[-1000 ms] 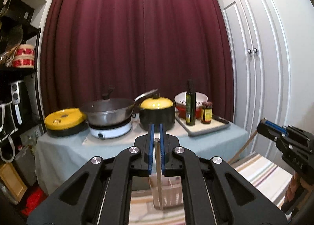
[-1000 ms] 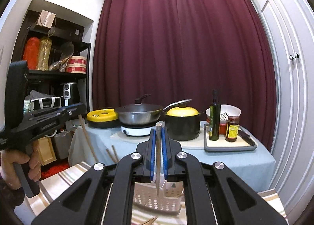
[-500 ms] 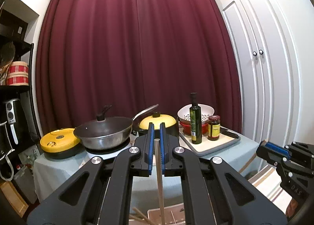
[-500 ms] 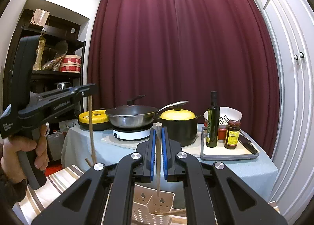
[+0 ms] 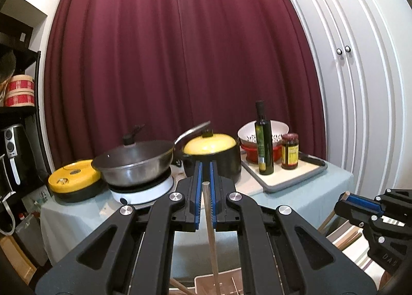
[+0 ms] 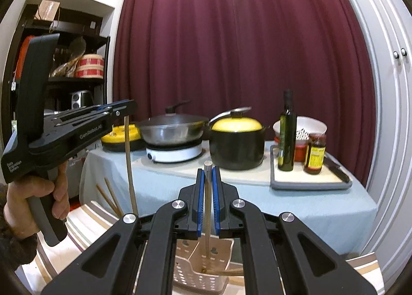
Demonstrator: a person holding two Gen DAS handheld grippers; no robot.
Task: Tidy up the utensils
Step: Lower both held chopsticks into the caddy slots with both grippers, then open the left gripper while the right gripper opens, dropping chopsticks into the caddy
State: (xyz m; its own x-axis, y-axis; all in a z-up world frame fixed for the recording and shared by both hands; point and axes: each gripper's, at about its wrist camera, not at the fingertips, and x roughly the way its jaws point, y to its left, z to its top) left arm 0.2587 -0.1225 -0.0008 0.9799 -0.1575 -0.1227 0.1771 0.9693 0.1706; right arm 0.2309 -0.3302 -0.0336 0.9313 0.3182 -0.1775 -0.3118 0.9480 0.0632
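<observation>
Chopsticks are the matter here: the right hand-held gripper (image 6: 208, 181) pinches one wooden chopstick (image 6: 206, 215) upright between its blue pads, its lower end already down inside the perforated utensil basket (image 6: 195, 273), where another stick lies slanted. The left hand-held gripper (image 5: 205, 187) is likewise closed on a second chopstick (image 5: 211, 238), hanging vertically with its tip near the basket's rim (image 5: 221, 278) at the bottom of the left wrist view. More loose sticks (image 6: 109, 198) lie on the striped surface (image 6: 85, 217) beside it. To do this step well, I would keep each stick plumb, lower it until the tip meets the basket floor, and only then ease the jaws apart, so it leans against a wall rather than toppling out. Letting go one side at a time should keep the two hand-held grippers from knocking together above the compartment.
</observation>
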